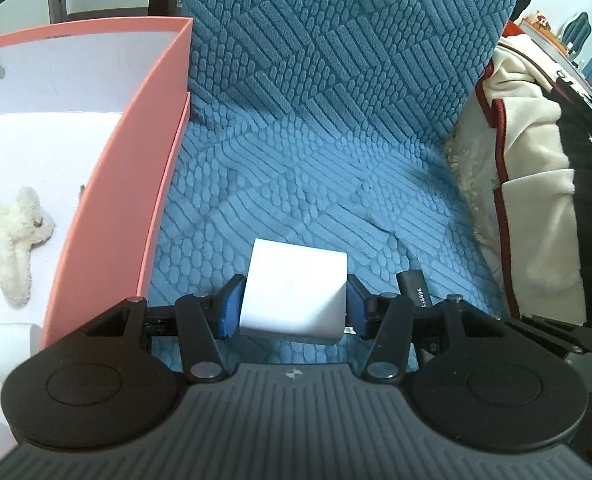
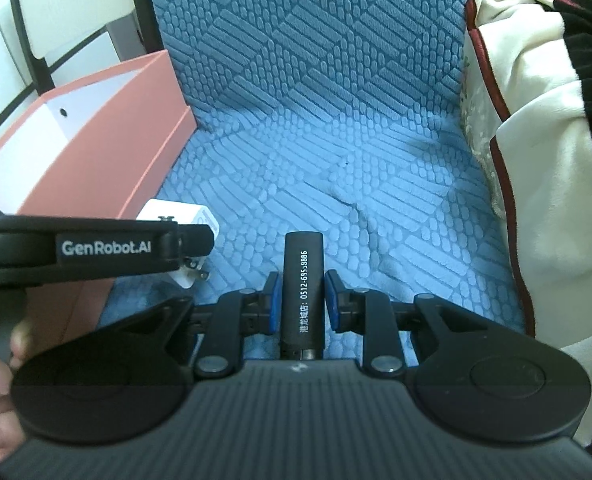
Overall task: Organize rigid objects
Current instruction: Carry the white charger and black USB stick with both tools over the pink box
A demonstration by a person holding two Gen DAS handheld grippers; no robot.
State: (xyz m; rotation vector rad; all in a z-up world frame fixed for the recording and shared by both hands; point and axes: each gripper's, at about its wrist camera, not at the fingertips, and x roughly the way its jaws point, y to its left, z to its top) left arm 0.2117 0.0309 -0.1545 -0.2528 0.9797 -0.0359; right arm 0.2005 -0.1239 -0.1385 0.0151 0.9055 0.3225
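While both claws hang above a blue textured fabric seat (image 1: 296,168), the left claw (image 1: 294,306) is clamped on a white plastic cube-shaped charger (image 1: 296,284), and the right claw (image 2: 301,300) is clamped on a slim black cylinder printed with white digits (image 2: 301,288). A pink cardboard box (image 1: 136,200) at left holds a fluffy cream hair clip (image 1: 14,236)

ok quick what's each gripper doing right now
left gripper: shut on the white charger.
right gripper: shut on the black lighter.
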